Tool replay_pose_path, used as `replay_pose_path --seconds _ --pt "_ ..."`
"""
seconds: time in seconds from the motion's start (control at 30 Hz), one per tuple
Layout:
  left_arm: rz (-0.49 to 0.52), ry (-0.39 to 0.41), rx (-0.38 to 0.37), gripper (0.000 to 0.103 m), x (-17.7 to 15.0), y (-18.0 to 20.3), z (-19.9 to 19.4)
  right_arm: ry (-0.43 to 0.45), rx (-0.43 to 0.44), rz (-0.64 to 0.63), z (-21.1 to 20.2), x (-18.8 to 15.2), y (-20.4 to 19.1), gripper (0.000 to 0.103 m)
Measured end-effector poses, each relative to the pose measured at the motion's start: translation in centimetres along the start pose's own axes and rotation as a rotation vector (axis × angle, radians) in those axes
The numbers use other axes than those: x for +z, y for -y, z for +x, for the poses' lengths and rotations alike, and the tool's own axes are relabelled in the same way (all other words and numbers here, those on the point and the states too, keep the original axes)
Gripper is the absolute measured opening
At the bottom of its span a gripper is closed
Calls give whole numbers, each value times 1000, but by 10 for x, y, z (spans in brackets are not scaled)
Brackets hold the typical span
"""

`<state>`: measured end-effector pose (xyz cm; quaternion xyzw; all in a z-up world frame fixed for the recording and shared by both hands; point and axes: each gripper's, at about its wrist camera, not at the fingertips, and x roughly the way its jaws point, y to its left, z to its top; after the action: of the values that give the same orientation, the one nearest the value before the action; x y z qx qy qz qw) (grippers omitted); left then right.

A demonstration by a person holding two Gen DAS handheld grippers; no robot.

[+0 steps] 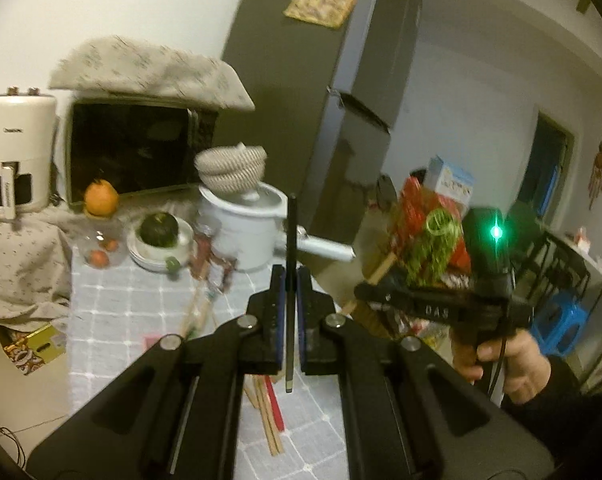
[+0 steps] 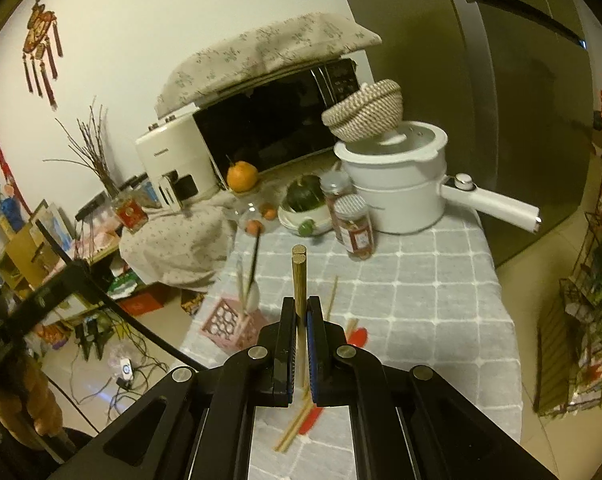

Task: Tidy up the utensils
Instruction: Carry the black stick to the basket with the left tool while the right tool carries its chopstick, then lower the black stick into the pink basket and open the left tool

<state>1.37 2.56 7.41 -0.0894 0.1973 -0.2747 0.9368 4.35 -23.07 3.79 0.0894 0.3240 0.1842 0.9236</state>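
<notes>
My left gripper (image 1: 289, 280) is shut on a black chopstick (image 1: 291, 240) that stands upright between its pads, above the grey checked tablecloth (image 1: 113, 300). My right gripper (image 2: 299, 312) is shut on a pair of wooden chopsticks (image 2: 299, 276), held upright; it also shows at the right of the left wrist view (image 1: 433, 308). A pink perforated utensil holder (image 2: 231, 322) lies near the table's left edge with a black chopstick (image 2: 255, 256) and pale sticks in it. More wooden chopsticks (image 2: 297, 424) and a red utensil (image 2: 357, 338) lie on the cloth below my grippers.
At the back stand a white pot (image 2: 401, 184) with a woven basket (image 2: 365, 114) on it, two spice jars (image 2: 353, 228), a bowl with a green squash (image 2: 305, 208), an orange (image 2: 241, 176), a microwave (image 2: 269, 120), and a white air fryer (image 2: 173, 172). A grey fridge (image 2: 521, 120) stands right.
</notes>
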Motion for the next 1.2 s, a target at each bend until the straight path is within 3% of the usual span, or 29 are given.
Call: replay_pose_path --seconds 0.2,0.37,0.63,1.1,1.2 --pt "8 83 63 6 16 -11 -18 52 41 -13 2 10 -16 5" --pt "80 141 210 6 17 -20 -22 75 59 -22 9 15 -28 5" --pt "104 108 305 6 9 -44 9 69 78 -27 15 14 -33 5" --pt "165 45 357 6 -8 -58 67 81 116 -37 12 14 -38 5" --pt "164 1 371 6 -15 -67 83 86 119 -38 13 14 -39 5"
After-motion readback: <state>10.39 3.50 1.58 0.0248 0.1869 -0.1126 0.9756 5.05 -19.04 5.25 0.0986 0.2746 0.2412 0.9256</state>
